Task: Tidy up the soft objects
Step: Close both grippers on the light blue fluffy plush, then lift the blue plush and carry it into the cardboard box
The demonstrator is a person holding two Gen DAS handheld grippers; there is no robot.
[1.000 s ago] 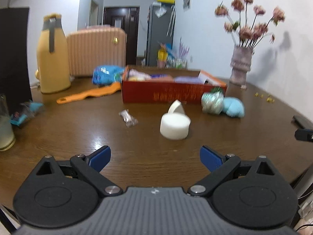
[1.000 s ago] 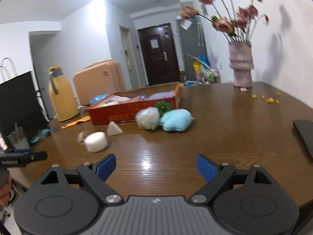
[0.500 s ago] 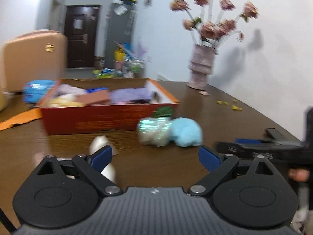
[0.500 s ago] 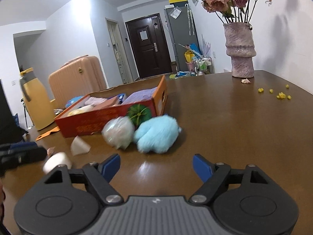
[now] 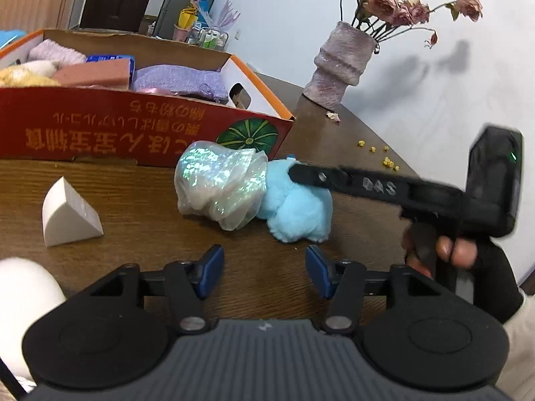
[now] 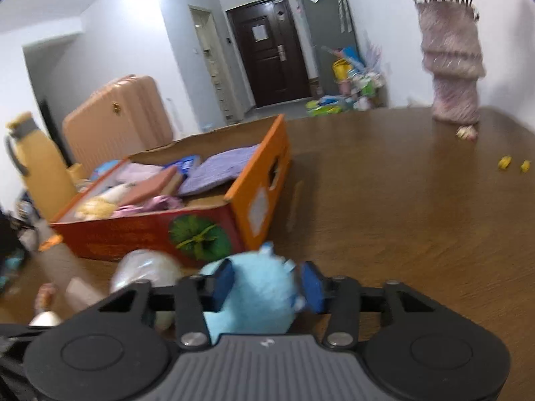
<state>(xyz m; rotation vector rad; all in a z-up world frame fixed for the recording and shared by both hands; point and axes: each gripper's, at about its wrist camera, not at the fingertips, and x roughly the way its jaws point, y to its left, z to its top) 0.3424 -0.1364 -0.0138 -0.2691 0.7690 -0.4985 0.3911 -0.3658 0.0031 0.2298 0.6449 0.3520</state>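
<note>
A light blue plush toy (image 5: 297, 210) lies on the brown table beside an iridescent bag (image 5: 220, 183), in front of the red cardboard box (image 5: 100, 133) full of soft items. My right gripper (image 6: 265, 282) reaches in from the right. Its jaws are closing, and the blue pads (image 6: 222, 284) press on both sides of the plush toy (image 6: 250, 307). My left gripper (image 5: 265, 272) hovers just short of the bag, jaws closing with nothing between them. A white wedge sponge (image 5: 68, 217) and a white round sponge (image 5: 20, 287) sit to the left.
A vase of dried flowers (image 5: 341, 67) stands at the back right, with yellow crumbs (image 5: 384, 160) scattered near it. A yellow thermos (image 6: 36, 167) and a peach suitcase (image 6: 117, 117) lie beyond the box. A hand (image 5: 444, 247) holds the right gripper.
Both grippers have moved in toward the plush toy and the bag, and both jaws have narrowed. The right gripper now has the plush toy between its pads.
</note>
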